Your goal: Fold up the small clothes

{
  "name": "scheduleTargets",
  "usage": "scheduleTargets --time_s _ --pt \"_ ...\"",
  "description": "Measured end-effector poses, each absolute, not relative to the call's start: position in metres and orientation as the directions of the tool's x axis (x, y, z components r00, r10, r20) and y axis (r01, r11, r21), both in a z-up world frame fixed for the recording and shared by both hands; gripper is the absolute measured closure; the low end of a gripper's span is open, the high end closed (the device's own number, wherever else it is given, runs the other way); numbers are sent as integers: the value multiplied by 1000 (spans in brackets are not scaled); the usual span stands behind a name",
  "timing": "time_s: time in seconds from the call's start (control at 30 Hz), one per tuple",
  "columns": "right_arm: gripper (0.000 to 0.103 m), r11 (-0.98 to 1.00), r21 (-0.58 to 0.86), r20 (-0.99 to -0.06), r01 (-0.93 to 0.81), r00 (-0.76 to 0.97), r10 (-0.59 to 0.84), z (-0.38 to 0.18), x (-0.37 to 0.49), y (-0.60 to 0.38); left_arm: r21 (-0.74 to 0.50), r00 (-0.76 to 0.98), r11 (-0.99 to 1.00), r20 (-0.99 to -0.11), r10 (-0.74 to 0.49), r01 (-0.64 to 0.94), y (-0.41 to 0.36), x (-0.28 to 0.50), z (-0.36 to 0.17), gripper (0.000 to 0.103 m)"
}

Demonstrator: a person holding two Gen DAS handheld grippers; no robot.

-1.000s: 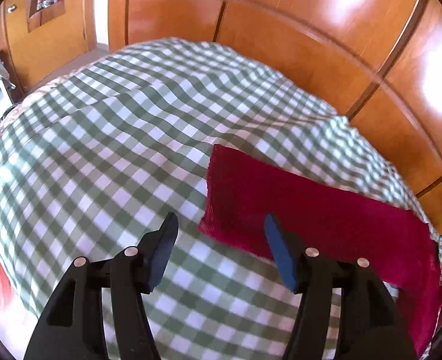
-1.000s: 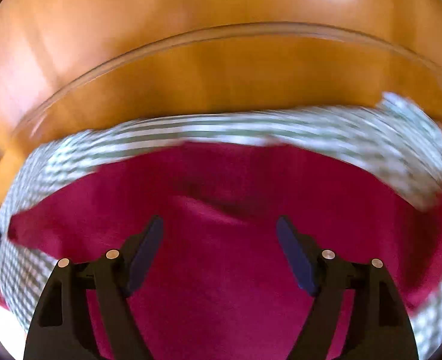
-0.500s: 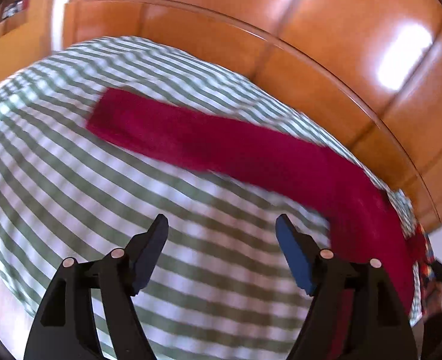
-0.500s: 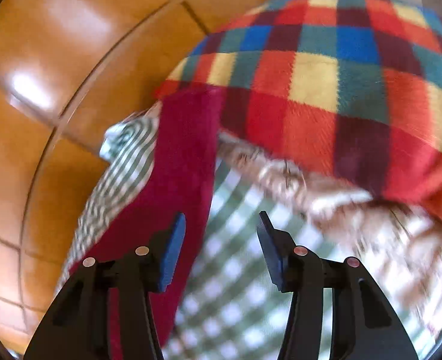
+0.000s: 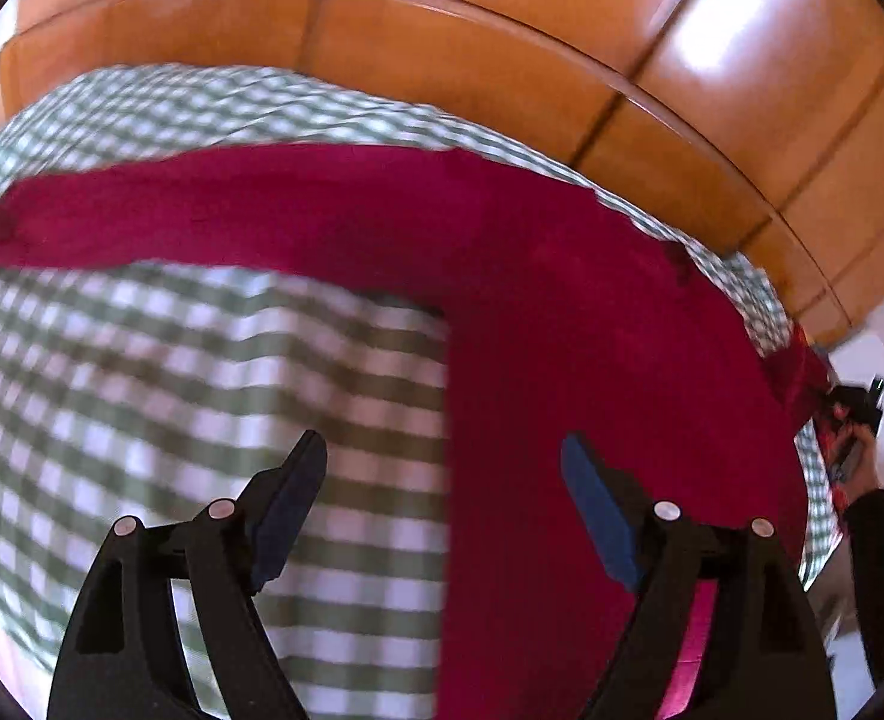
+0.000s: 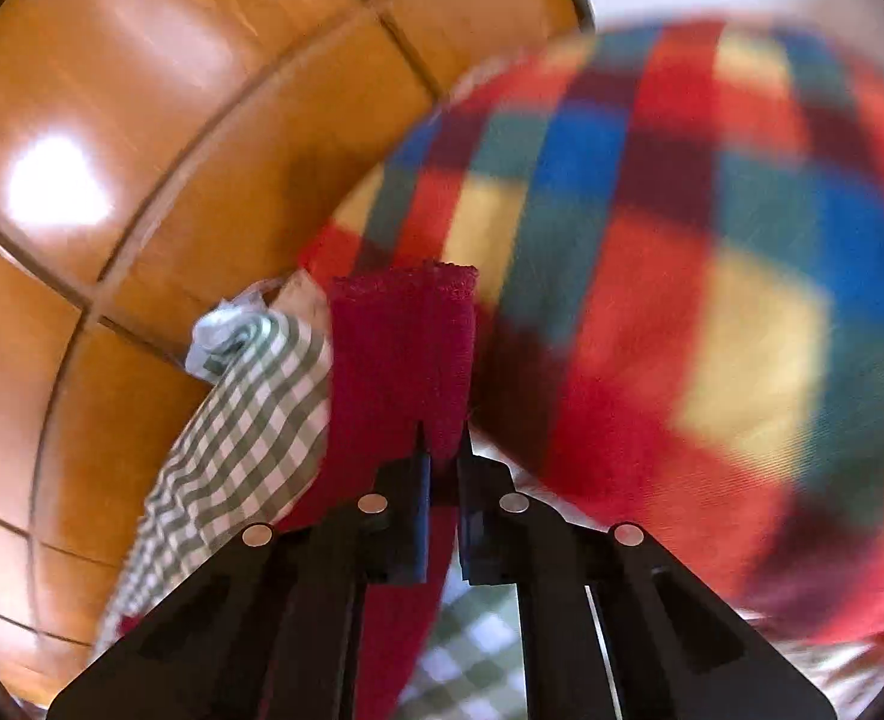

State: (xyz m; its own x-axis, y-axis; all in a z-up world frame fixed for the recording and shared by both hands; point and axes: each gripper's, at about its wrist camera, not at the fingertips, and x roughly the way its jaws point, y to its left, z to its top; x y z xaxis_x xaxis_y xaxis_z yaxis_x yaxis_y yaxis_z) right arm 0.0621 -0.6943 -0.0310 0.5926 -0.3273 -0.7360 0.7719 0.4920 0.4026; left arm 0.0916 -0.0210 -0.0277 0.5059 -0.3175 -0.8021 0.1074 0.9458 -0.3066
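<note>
Dark red knitted cloth (image 5: 562, 312): flat on the green checked bedsheet (image 5: 171, 390).
Right gripper (image 6: 442, 468): pinching its end.
Left gripper (image 5: 442, 480): opening, empty.
Risk: thin pinch could slip; cloth bunches.

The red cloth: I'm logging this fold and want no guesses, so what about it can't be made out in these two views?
- Left wrist view: the red cloth runs off the bottom edge, so its near end is cut off; the left tool covers part.
- Left wrist view: its far right end is tiny at the rim, beside a hand.
- Right wrist view: the right tool hides the pinched part; the plaid blanket is blurred.
</note>
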Motion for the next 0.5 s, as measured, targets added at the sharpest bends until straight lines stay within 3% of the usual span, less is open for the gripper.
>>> scheduleTargets --time_s 0.07,0.13,0.23,0.4,0.5 --pt "98 452 361 -740 816 545 -393 -25 35 -705 -301 493 942 -803 -334 148 -36 93 -29 23" --pt "98 433 407 -748 804 566 -347 -31 17 -714 -304 471 937 -810 -350 173 -46 95 -36 23" --pt "98 442 359 -763 822 531 -369 -24 11 -709 -297 431 934 -829 -356 200 -62 97 -52 23" --pt "98 574 446 -663 687 684 -305 26 22 -658 -325 427 920 -816 -390 219 -72 92 -54 22" --pt "98 700 450 -616 555 760 -207 53 54 -600 -359 434 903 -792 -429 238 -70 87 -47 15"
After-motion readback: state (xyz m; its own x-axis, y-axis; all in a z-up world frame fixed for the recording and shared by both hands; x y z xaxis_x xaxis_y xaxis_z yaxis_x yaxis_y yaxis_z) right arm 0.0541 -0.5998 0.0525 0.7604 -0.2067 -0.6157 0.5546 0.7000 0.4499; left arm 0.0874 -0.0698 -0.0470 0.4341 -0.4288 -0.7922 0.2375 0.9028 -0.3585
